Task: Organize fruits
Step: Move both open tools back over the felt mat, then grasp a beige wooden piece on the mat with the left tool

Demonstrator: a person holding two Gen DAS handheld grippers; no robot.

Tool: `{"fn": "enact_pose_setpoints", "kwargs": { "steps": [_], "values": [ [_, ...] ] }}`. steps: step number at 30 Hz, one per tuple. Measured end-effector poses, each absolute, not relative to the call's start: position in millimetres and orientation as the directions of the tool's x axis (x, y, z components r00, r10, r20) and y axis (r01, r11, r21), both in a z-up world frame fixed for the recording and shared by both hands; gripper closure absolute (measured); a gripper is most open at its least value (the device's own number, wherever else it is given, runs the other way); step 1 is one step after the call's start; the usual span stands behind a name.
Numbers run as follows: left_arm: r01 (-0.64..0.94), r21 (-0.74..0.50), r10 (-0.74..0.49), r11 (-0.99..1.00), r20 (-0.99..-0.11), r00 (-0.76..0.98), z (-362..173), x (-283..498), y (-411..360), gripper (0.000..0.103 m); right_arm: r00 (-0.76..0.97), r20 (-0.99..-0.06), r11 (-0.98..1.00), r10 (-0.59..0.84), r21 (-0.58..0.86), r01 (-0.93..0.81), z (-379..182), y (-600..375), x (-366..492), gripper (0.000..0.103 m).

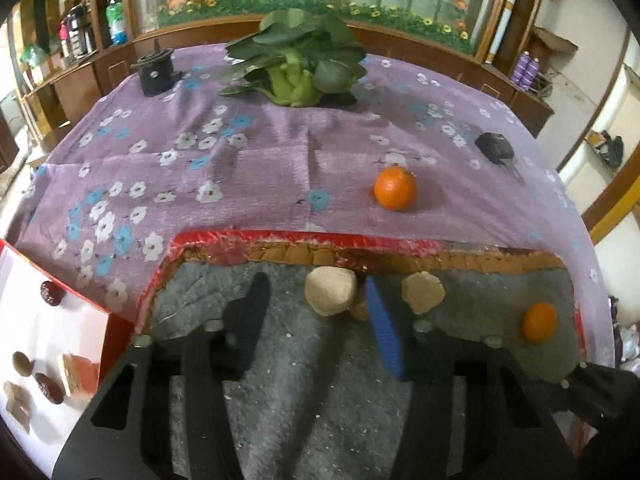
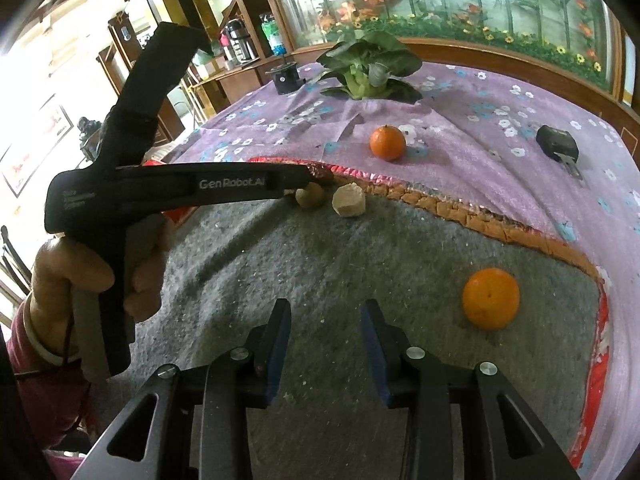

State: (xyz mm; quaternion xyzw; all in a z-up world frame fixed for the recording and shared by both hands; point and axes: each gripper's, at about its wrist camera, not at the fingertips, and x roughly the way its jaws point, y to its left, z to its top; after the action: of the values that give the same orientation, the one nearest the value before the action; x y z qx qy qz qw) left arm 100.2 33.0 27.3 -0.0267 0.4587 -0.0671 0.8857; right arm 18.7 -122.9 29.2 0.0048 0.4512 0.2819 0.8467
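Observation:
A grey felt-lined tray with a red and gold rim (image 1: 280, 242) (image 2: 472, 216) lies at the near side of the table. In it sit two beige lumps (image 1: 330, 291) (image 1: 423, 292), a small brown fruit and an orange (image 1: 540, 322) (image 2: 491, 298). A second orange (image 1: 395, 188) (image 2: 387, 143) sits on the purple cloth beyond the tray. My left gripper (image 1: 316, 292) is open, its fingertips at the beige lump by the far rim; it also shows in the right wrist view (image 2: 304, 184). My right gripper (image 2: 326, 312) is open and empty above the felt, left of the orange.
A bok choy (image 1: 298, 60) and a black round object (image 1: 156, 72) stand at the table's far side. A black plug (image 1: 495, 147) lies at the right. A white sheet (image 1: 36, 320) with dates and snacks lies at the left. Wooden cabinets stand behind the table.

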Motion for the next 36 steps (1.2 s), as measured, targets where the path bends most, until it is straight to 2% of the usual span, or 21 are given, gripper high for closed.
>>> {"fn": "enact_pose_setpoints", "kwargs": {
  "steps": [1, 2, 9, 10, 11, 13, 23, 24, 26, 29, 36],
  "values": [
    [0.100, -0.107, -0.145, 0.989, -0.807, 0.573, 28.0, 99.0, 32.6, 0.076, 0.432, -0.763, 0.842, 0.481, 0.263, -0.472, 28.5, -122.8, 19.0, 0.067],
    [0.103, -0.102, -0.143, 0.989, -0.807, 0.572, 28.2, 98.3, 32.2, 0.083, 0.430, -0.765, 0.842, 0.479, 0.263, -0.470, 27.8, -122.6, 19.3, 0.067],
    [0.140, -0.116, -0.175, 0.983, -0.807, 0.564, 29.5, 90.5, 32.6, 0.083, 0.423, -0.770, 0.841, 0.477, 0.261, -0.473, 26.2, -120.7, 18.0, 0.066],
    [0.152, -0.112, -0.179, 0.982, -0.807, 0.562, 29.6, 88.7, 32.2, 0.075, 0.421, -0.772, 0.841, 0.476, 0.261, -0.473, 25.9, -120.5, 18.1, 0.066],
    [0.159, -0.104, -0.177, 0.982, -0.807, 0.564, 29.8, 87.8, 31.2, 0.056, 0.419, -0.773, 0.840, 0.477, 0.261, -0.475, 25.8, -120.3, 17.8, 0.066],
    [0.162, -0.085, -0.165, 0.983, -0.794, 0.585, 31.0, 85.2, 31.4, 0.040, 0.419, -0.771, 0.839, 0.479, 0.262, -0.477, 26.1, -119.9, 17.5, 0.066],
    [0.146, -0.094, -0.161, 0.985, -0.812, 0.561, 23.4, 104.6, 36.4, 0.038, 0.410, -0.774, 0.835, 0.482, 0.264, -0.483, 24.9, -119.8, 18.1, 0.065],
    [0.139, -0.098, -0.161, 0.985, -0.811, 0.562, 23.8, 104.4, 39.0, 0.040, 0.409, -0.774, 0.835, 0.483, 0.266, -0.482, 24.8, -120.1, 18.5, 0.065],
    [0.130, -0.112, -0.167, 0.985, -0.806, 0.568, 24.9, 103.4, 45.7, 0.059, 0.406, -0.776, 0.835, 0.482, 0.267, -0.480, 23.7, -120.2, 19.1, 0.064],
    [0.163, -0.136, -0.204, 0.977, -0.805, 0.557, 25.7, 100.8, 45.2, 0.075, 0.401, -0.779, 0.834, 0.482, 0.269, -0.481, 22.3, -119.2, 19.4, 0.064],
    [0.287, -0.079, -0.230, 0.955, -0.808, 0.542, 27.4, 81.9, 26.2, 0.078, 0.390, -0.785, 0.827, 0.482, 0.261, -0.498, 22.6, -115.6, 17.4, 0.064]
  ]
}}
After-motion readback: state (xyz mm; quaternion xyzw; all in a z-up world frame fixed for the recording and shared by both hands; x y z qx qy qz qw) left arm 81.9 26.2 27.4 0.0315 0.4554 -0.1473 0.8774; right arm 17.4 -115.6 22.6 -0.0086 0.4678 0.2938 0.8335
